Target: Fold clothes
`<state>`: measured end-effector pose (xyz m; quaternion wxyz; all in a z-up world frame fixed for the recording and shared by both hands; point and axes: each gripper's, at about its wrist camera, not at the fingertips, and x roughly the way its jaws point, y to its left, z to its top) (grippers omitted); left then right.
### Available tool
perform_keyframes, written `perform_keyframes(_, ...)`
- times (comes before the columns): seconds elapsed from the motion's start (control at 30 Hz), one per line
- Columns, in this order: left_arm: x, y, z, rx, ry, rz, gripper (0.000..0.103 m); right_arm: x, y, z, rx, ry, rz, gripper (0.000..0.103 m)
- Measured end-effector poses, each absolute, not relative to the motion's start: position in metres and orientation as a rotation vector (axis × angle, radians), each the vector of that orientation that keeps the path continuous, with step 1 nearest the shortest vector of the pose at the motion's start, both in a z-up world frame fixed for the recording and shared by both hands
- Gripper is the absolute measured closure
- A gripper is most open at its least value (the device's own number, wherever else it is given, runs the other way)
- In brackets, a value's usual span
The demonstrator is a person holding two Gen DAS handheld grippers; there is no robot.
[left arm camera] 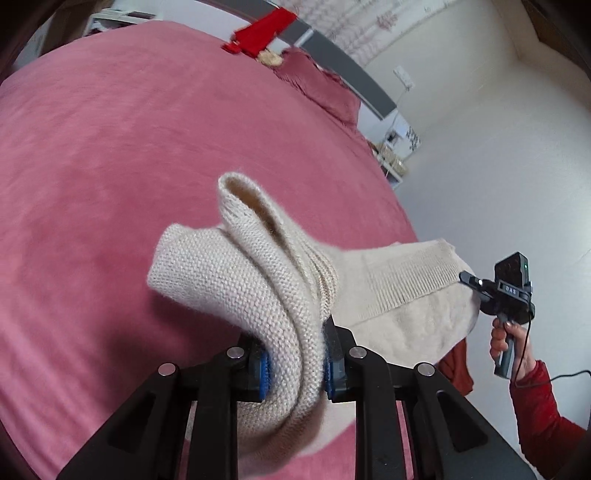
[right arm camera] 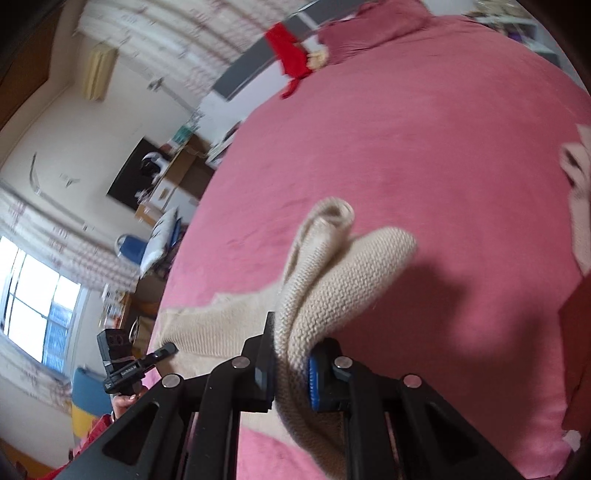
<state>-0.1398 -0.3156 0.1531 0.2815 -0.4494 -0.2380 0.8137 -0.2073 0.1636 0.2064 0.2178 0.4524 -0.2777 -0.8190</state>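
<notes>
On the left, the left gripper [left arm camera: 295,365] has its fingers clenched on a thick roll of a cream knit sweater [left arm camera: 251,280], the blue pads pressing into the bunched wool. The garment stretches rightward as a ribbed hem, lifted off the pink bed [left arm camera: 110,166], to the right gripper [right arm camera: 290,373], whose fingers are likewise clenched on a fold of the same knit. In the left wrist view that gripper shows small at the far edge of the sweater, held by a hand [left arm camera: 504,338] in a red sleeve.

Judging by how it hangs, the folding looks only just started: the sweater is gathered and raised between the two grippers, not yet laid flat or creased, so spreading and every fold appear still ahead.

Count: one cream sweater, two grippers, one bed, one red cloth [left arm camera: 264,29] near the headboard.
</notes>
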Motion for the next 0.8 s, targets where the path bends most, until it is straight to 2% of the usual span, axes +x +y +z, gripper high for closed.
perform_keyframes(0.2,-0.065,-0.424,0.173,-1.164,-0.733,2.36,0.081,-0.224,0.058,0.221,1.268,-0.652,-2.118,0.091)
perform_keyframes(0.43,0.031,-0.537,0.189,-1.093,-0.811,2.685,0.081,-0.264,-0.12,0.194,1.287,-0.542,-1.896,0.091)
perform_keyframes(0.57,0.066,-0.583,0.152,-1.122,-0.904,2.84,0.081,-0.29,-0.21,0.158,1.31,-0.493,-1.816,0.091)
perform_keyframes(0.67,0.082,-0.615,0.092,-1.214,-1.058,2.875,0.081,-0.309,-0.265,0.118,1.348,-0.447,-1.796,0.091)
perform_keyframes(0.8,0.078,-0.606,0.031,-1.255,-1.263,2.849,0.078,-0.332,-0.286,0.067,1.424,-0.433,-1.831,0.091)
